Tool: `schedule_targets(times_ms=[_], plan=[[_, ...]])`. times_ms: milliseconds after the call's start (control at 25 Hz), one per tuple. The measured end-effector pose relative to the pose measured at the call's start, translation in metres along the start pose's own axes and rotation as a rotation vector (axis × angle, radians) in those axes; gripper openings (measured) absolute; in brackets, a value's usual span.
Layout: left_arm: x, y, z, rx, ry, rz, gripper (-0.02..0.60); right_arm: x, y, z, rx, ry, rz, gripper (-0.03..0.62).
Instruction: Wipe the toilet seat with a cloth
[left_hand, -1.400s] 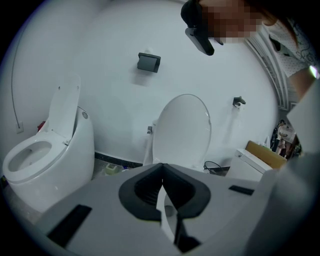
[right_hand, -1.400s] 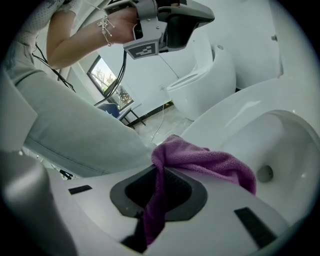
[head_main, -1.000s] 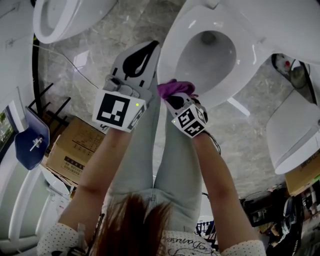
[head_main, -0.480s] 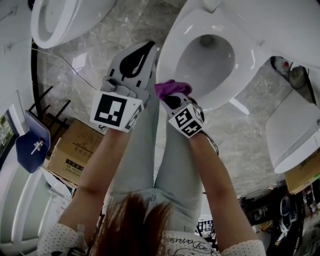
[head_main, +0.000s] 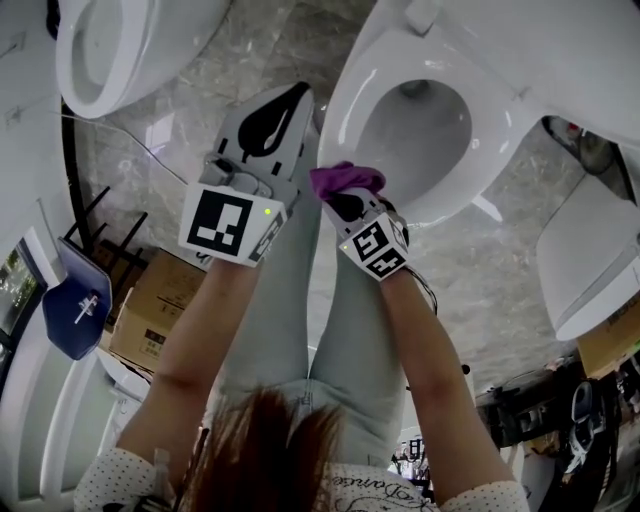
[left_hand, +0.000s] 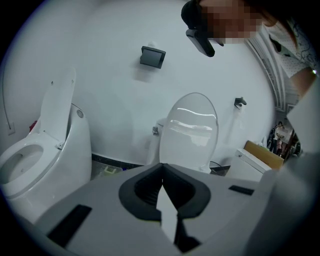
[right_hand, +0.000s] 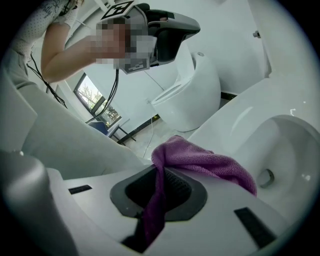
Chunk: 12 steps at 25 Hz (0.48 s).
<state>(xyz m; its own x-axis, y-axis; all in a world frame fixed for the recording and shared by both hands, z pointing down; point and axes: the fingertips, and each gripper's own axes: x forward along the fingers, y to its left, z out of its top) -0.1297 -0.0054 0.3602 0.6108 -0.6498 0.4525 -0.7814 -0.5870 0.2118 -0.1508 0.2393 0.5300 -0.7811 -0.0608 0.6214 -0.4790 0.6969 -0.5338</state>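
Here, in the head view, the left gripper hangs just beside the toilet seat, and the right gripper holds a purple cloth at the seat's front rim. In the left gripper view, its jaws are pressed together with nothing between them, facing a second toilet whose lid is raised. In the right gripper view, the jaws are clamped on the cloth, which drapes over them toward the bowl.
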Motion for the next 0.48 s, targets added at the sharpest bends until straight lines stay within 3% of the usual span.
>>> schedule_targets(times_ms=[280, 480], plan=[[0.009, 0.018, 0.006, 0.007, 0.015, -0.033, 0.003, 0.003, -0.004, 0.012, 0.021, -0.011, -0.012, 0.048], [0.021, 0.02, 0.006, 0.037, 0.039, -0.066, 0.003, 0.004, -0.014, 0.022, 0.101, -0.061, -0.032, 0.048]])
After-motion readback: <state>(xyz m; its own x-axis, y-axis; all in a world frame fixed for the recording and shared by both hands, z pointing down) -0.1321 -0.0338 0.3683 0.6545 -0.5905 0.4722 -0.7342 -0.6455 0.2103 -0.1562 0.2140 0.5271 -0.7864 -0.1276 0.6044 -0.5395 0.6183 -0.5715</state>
